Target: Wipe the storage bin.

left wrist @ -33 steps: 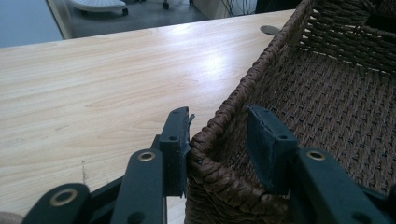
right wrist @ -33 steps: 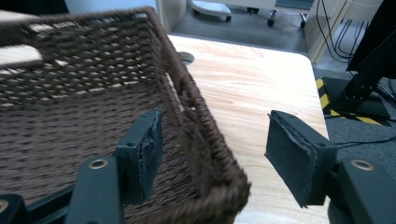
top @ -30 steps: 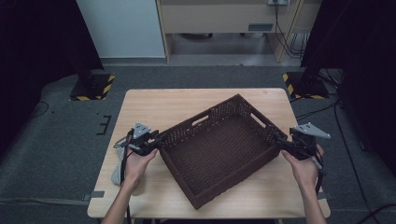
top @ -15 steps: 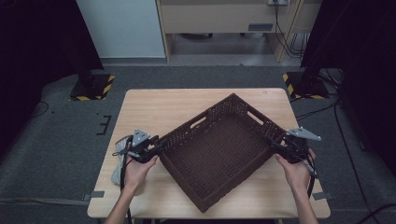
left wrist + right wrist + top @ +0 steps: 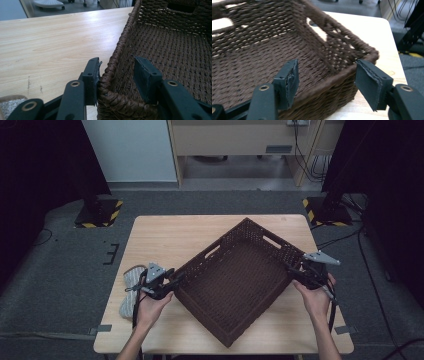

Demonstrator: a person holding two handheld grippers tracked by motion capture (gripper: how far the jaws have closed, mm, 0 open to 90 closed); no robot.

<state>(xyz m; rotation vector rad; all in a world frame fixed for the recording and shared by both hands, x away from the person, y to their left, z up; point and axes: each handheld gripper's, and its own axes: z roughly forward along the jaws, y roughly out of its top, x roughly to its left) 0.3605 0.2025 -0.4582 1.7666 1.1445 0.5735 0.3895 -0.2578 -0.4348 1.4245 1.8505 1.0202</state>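
Pale wooden table (image 5: 165,240) bears a rectangular, dark brown woven basket (image 5: 235,280).

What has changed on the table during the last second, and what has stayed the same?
The left gripper has just been opening: its jaws straddle the basket rim, the outer pad touching it and the inner one clear. The basket turned a little, its near corner swinging toward the person's right. The right gripper stayed open astride the opposite corner. The grey cloth and table did not change.
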